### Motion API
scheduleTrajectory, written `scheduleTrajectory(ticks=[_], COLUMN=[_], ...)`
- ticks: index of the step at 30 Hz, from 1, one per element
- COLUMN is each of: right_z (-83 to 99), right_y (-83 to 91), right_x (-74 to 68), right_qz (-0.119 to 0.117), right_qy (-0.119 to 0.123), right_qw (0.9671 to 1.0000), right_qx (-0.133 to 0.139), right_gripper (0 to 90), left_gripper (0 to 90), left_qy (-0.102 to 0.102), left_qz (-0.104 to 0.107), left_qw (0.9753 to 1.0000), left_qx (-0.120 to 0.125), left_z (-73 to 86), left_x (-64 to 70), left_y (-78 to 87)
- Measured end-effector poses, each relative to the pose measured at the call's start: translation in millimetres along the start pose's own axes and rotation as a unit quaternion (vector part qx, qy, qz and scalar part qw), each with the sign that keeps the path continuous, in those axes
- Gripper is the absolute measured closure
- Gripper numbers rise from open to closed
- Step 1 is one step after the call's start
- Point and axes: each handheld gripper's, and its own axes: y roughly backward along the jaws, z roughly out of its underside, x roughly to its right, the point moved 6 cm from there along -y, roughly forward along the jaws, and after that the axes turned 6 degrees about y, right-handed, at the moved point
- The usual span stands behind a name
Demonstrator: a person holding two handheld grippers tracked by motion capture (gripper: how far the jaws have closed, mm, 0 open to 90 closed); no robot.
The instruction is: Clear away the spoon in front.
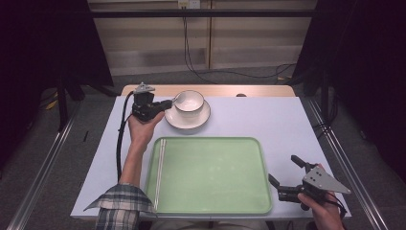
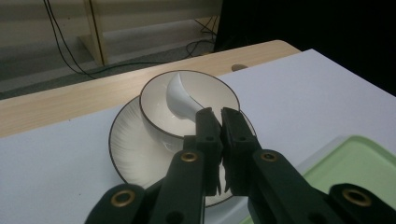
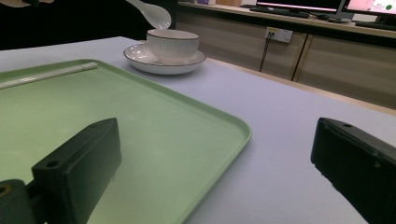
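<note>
Left tool clamped on spoon handle, bowl end over cup, maybe touching inside. Right tool wide apart, beside tray.

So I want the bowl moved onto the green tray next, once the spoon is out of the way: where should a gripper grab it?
Probably the bowl's rim, one jaw inside and one outside the thin upright wall. Come from above on the side facing the tray, away from where the left gripper holds the spoon. The plate beneath blocks a low sideways approach.
</note>
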Motion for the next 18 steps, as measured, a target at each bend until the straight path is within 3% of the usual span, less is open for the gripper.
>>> scheduleTrajectory(ticks=[8, 12, 15, 18], right_z=[-0.4, -0.5, -0.3, -0.2], right_y=[0.0, 0.0, -0.5, -0.5], right_x=[-1.0, -1.1, -0.6, -0.6], right_qz=[-0.005, -0.004, -0.002, -0.002], right_qy=[0.001, 0.002, 0.004, 0.003], right_qw=[1.0, 1.0, 1.0, 1.0], right_qx=[0.0, 0.001, 0.001, -0.001], right_gripper=[1.3, 1.4, 1.3, 1.3], left_gripper=[86.6, 86.6, 86.5, 86.6], left_qy=[-0.013, 0.014, 0.007, 0.019], left_qz=[-0.005, 0.002, -0.008, -0.01], left_qw=[0.9999, 0.9995, 0.9995, 0.9992], left_qx=[0.01, 0.028, 0.028, 0.033], left_z=[3.1, 7.2, 12.9, 17.3], left_x=[14.2, 15.0, 17.1, 20.2], left_y=[16.2, 25.3, 31.8, 35.5])
